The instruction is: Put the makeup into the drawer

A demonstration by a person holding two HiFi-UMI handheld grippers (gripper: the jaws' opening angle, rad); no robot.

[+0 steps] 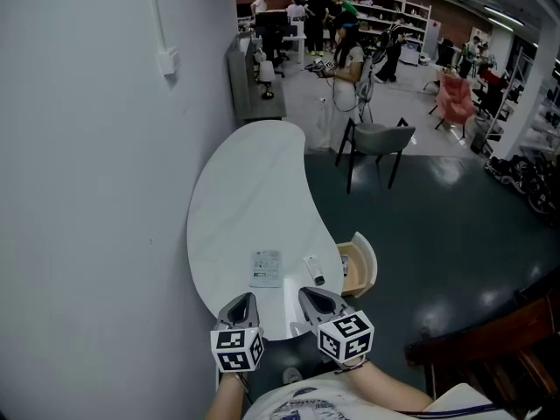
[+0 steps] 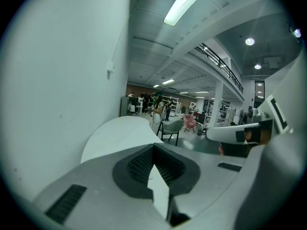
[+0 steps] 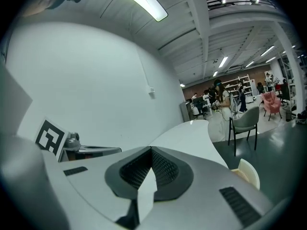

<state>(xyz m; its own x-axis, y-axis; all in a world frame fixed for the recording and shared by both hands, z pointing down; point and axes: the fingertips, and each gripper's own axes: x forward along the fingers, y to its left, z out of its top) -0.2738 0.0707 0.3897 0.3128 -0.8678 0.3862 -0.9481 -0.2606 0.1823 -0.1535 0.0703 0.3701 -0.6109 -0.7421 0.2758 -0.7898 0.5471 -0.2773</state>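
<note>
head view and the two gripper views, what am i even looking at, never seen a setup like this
There is no robot here. A person holds a hand tool in each hand, the left gripper and the right gripper, and each one has two fingers.

The head view comes from a camera on the person's head, looking down at a white table. The other two pictures come from cameras riding on each gripper, looking along its fingers.

On the table lie a flat packet and a small tube. At the table's right edge a drawer stands open.

Both grippers have their fingers together and hold nothing.
</note>
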